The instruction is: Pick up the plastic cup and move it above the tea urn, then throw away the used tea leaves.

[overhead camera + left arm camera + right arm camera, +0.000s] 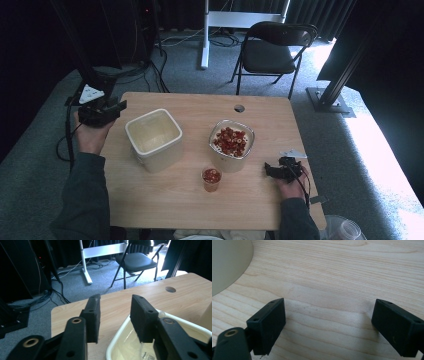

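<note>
My left tongs (119, 107) hover half-open and empty just above the far-left rim of the empty cream tub (153, 138), while my right tongs (267, 170) rest wide and empty on the desk (165, 200), clear of the berry bowl (231, 144).

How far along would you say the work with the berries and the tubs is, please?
Done: the small cup and the round tub hold red berries. In hand: nothing; both the left hand-held gripper and the right hand-held gripper are open. Left: the square tub looks empty.
</note>
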